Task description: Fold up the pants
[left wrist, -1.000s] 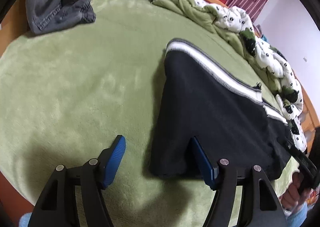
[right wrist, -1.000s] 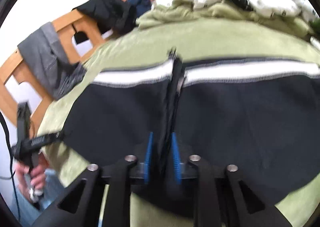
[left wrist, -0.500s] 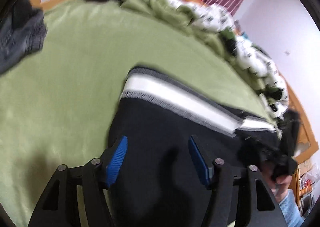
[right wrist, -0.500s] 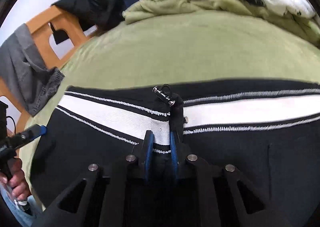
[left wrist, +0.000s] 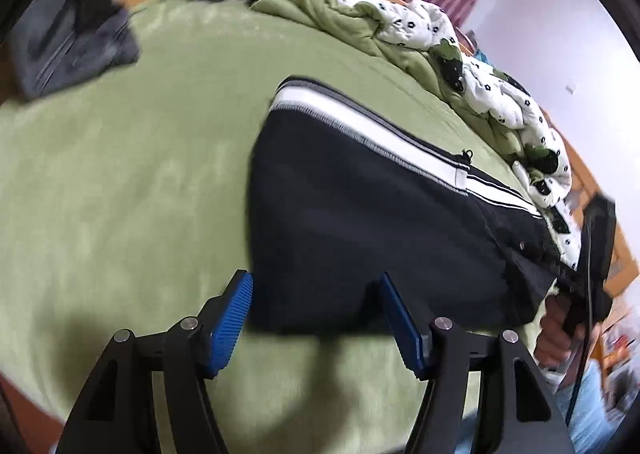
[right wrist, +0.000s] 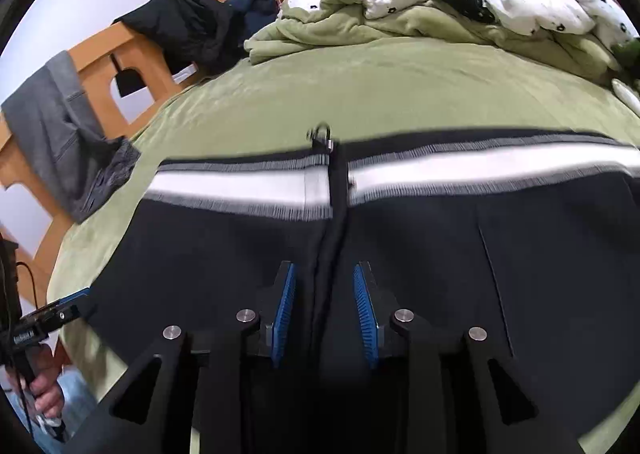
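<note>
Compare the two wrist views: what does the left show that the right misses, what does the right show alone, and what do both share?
Left only: the left gripper, opening, astride the pants' near corner, pads not pressing.

Right only: the right gripper, opening around the pants' centre fold, and the black coat on the bed frame.

Both: the pants with their white stripe, the green blanket, the quilt, the grey garment.

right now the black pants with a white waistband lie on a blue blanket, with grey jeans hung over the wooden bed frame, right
Not quite: the blanket is green, not blue. The right wrist view shows the black pants with their white waistband lying on it, and the grey jeans do hang over the wooden bed frame.
</note>
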`<state>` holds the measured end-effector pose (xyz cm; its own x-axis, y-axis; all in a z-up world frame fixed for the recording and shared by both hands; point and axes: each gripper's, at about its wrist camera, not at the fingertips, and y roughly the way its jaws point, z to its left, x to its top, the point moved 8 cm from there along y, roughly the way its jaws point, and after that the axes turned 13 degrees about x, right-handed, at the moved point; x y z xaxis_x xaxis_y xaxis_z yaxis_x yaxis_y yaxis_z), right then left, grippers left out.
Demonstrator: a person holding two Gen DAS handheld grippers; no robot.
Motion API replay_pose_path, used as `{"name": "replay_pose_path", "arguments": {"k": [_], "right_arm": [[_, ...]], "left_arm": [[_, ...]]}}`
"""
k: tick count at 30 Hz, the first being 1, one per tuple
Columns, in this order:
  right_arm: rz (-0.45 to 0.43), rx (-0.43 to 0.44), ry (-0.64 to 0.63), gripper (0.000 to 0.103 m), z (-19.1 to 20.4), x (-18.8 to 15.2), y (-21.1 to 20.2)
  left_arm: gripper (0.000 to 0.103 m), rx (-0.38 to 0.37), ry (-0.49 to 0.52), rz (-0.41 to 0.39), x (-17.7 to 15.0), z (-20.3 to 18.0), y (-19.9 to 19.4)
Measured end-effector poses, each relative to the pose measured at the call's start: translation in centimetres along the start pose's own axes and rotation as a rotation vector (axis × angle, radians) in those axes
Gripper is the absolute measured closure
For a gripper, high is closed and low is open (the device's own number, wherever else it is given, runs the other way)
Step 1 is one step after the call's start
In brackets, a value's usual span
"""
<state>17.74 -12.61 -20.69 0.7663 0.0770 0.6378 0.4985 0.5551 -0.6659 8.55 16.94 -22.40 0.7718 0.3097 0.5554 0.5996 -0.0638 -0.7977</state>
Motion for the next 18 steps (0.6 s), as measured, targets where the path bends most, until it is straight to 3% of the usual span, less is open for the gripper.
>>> {"name": "replay_pose_path", "arguments": {"k": [2,4,8,12,16,18], "right_arm": [[0.017,-0.016,-0.014,0.061,0.3,-2.1,-1.0],[0.027,-0.024,-0.019,0.061,0.4,-3.9,-2.0],[0.015,-0.021,0.015,0.059,0.6,-5.1,-4.3],[-0.025,-0.056,0.035,0.058,-0.1,-5.4,-7.2],[-0.05,-0.115,0.074,0.055,-2.2,-6.1,-9.8],[-0.061,-0.128,0.113,0.055,-3.6,-6.5,-10.8]], "left_arm": [[0.04,0.004,-0.042,0.009,-0.9,1.0,-0.1],[0.04,-0.025,-0.106,0.023,-1.2,1.8,-0.1],[0.04,-0.157,-0.252,0.035,-1.1,2.0,0.2],[0.04,-0.176,-0.333,0.064,-1.4,1.5,2.3],[0.044,-0.158,-0.384,0.035,-1.2,0.9,2.6],[0.058,-0.075,-0.363,0.023,-0.9,0.7,2.7]]}}
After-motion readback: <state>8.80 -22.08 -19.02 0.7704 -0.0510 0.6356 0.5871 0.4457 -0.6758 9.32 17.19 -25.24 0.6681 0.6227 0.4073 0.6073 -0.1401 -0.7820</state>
